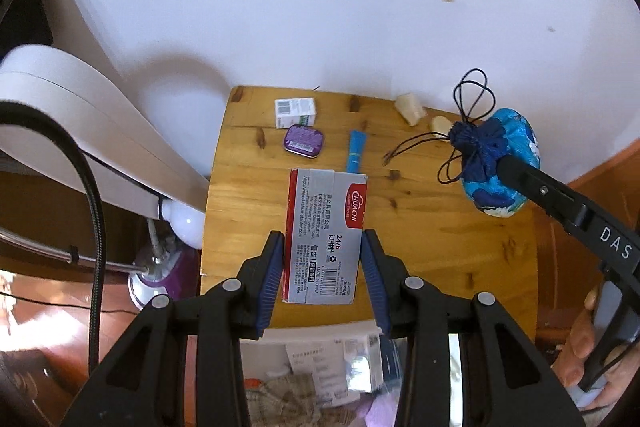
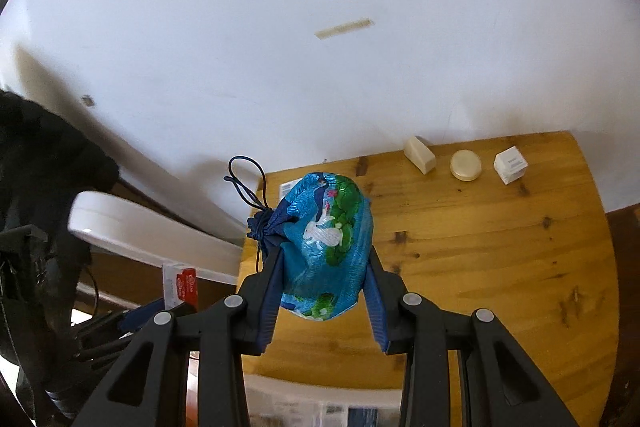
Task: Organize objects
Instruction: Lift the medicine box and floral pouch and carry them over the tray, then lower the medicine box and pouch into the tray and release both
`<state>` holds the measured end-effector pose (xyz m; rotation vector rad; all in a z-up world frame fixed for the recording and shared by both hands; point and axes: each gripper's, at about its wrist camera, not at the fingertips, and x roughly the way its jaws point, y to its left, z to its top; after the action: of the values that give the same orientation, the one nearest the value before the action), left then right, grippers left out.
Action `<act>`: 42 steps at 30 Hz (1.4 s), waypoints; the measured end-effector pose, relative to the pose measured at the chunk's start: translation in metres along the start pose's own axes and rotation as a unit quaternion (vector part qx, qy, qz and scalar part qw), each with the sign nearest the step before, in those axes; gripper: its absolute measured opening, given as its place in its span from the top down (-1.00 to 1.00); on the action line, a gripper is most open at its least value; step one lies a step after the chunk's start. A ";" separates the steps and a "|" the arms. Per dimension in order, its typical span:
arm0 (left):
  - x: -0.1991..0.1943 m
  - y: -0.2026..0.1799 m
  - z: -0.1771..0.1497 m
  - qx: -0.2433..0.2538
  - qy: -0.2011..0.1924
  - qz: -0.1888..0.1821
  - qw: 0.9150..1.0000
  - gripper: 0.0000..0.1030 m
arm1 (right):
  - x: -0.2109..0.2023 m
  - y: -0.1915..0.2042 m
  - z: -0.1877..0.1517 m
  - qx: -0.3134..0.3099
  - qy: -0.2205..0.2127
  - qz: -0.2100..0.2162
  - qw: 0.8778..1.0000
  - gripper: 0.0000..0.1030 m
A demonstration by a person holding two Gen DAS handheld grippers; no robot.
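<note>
Left wrist view: the staple box (image 1: 326,233) is pinched by the left gripper (image 1: 324,247), its long axis pointing away toward the wall (image 1: 320,7). The drawstring pouch (image 2: 328,247) is clamped lengthwise by the right gripper (image 2: 324,267), cords toward the wall.

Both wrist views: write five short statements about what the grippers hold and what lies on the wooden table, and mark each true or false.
1. The left gripper clamps a grey and red staple box. True.
2. The right gripper is empty. False: it grips a blue patterned drawstring pouch.
3. A purple tin lies on the wooden table beside a small white carton. True.
4. The pouch's drawstring is pulled open. False: its neck is cinched shut.
5. A round cream disc sits between a cream wedge and a small white cube box. True.
</note>
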<state>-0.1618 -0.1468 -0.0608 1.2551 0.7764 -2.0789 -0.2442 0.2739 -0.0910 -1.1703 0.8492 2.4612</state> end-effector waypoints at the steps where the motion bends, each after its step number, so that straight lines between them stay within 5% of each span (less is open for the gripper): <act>1: -0.004 0.000 -0.002 0.004 -0.004 -0.002 1.000 0.18 | -0.009 0.004 -0.004 -0.004 -0.004 0.001 1.000 0.26; 12: -0.054 -0.002 -0.049 0.059 -0.029 -0.012 0.998 0.18 | -0.080 0.037 -0.059 -0.033 -0.027 0.013 0.999 0.26; 28: -0.076 0.001 -0.115 0.095 -0.026 -0.020 0.995 0.18 | -0.118 0.053 -0.140 -0.054 -0.023 -0.006 0.998 0.25; 42: -0.048 0.015 -0.173 0.075 0.044 -0.017 0.996 0.17 | -0.071 0.049 -0.229 -0.091 0.105 -0.021 0.990 0.25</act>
<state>-0.0350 -0.0216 -0.0873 1.4312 0.6949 -2.1543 -0.0838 0.0938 -0.1304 -1.5172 0.6549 2.4532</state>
